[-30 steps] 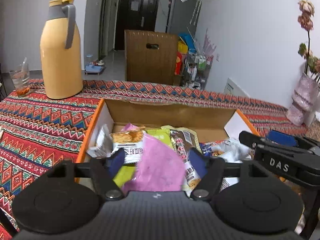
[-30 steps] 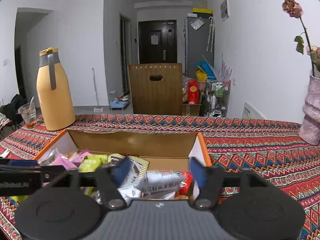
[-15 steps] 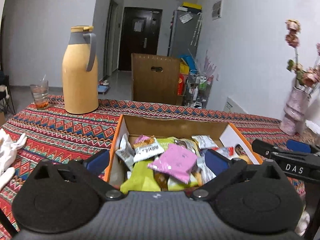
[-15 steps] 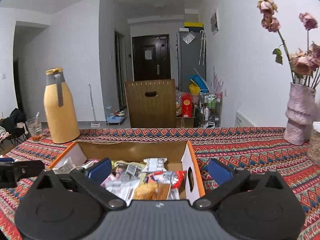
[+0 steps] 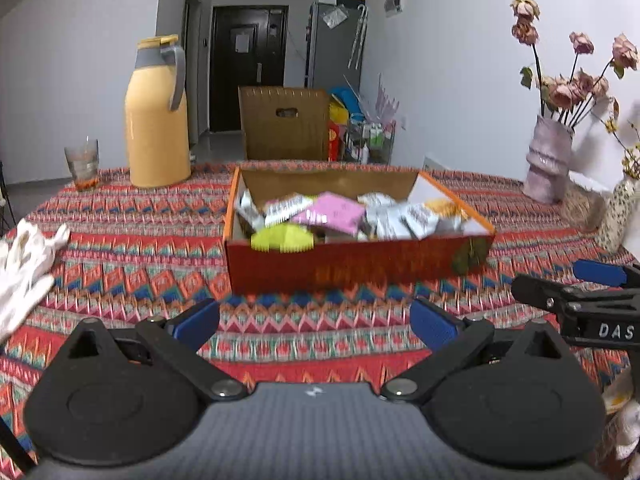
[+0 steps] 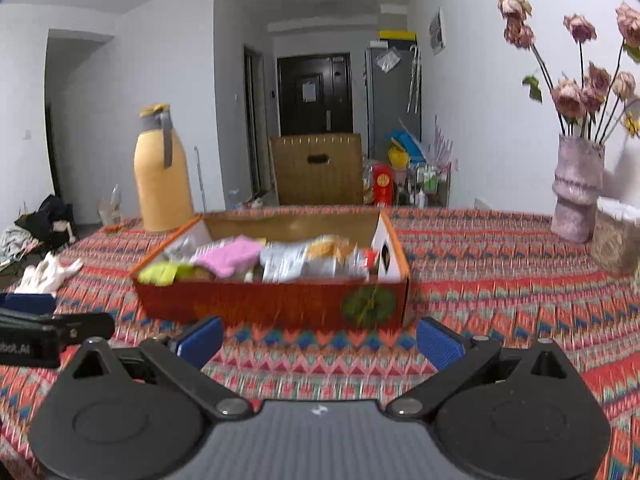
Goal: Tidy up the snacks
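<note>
An open cardboard box [image 5: 356,264] with an orange rim is seen on a patterned tablecloth [image 5: 140,248], filled with snack packets: a pink packet [image 5: 330,213] lies near the middle, a yellow-green packet [image 5: 282,239] against the near wall, and silver packets [image 5: 404,216] towards the right. The left gripper [image 5: 314,322] is held short of the box, its blue pads spread wide with nothing between them, only cloth showing in the gap. The right gripper [image 6: 318,342] is likewise held wide open and empty, just short of the box's near wall. A yellow jug [image 5: 157,114] and a glass [image 5: 83,164] are placed beyond the box to the left, a vase of dried flowers [image 5: 548,160] to the right, and white gloves [image 5: 24,256] at the left edge.
</note>
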`<action>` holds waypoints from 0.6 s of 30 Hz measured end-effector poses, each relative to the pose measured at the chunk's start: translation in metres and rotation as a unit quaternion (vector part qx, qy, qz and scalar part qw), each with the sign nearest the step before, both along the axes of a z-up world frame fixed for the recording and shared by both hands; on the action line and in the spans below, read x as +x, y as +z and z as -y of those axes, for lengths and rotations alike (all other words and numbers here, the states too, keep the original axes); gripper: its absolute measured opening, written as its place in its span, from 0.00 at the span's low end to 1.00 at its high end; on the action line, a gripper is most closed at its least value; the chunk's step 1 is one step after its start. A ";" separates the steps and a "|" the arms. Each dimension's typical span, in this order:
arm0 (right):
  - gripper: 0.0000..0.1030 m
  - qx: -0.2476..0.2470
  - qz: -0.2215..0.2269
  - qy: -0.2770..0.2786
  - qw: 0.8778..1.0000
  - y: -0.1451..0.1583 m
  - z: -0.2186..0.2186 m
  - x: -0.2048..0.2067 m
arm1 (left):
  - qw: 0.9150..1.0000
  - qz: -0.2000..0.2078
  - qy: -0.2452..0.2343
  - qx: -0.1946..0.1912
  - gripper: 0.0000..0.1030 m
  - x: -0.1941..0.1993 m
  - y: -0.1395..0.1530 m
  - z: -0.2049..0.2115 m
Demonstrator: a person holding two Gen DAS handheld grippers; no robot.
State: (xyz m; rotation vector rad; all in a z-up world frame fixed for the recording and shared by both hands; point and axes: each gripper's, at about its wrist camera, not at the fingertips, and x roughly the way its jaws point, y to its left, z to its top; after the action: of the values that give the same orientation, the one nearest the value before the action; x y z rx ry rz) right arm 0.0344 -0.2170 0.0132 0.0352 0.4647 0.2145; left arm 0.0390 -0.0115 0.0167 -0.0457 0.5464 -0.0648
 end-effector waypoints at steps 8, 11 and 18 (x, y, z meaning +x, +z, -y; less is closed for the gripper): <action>1.00 -0.001 -0.038 -0.005 0.999 -0.022 -0.002 -0.017 | 1.000 -0.026 0.002 -0.011 1.00 -0.013 -0.022 -0.007; 1.00 -0.002 -0.046 -0.004 0.999 -0.027 -0.003 -0.019 | 0.999 -0.031 0.002 -0.014 1.00 -0.014 -0.024 -0.009; 1.00 0.001 -0.053 -0.001 0.999 -0.031 -0.003 -0.018 | 0.999 -0.035 -0.002 -0.013 1.00 -0.015 -0.026 -0.006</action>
State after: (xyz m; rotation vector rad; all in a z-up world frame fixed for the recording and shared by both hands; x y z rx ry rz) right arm 0.0167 -0.2137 -0.0180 0.0497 0.5706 0.2128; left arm 0.0242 -0.0055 -0.0092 -0.0734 0.6156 -0.0740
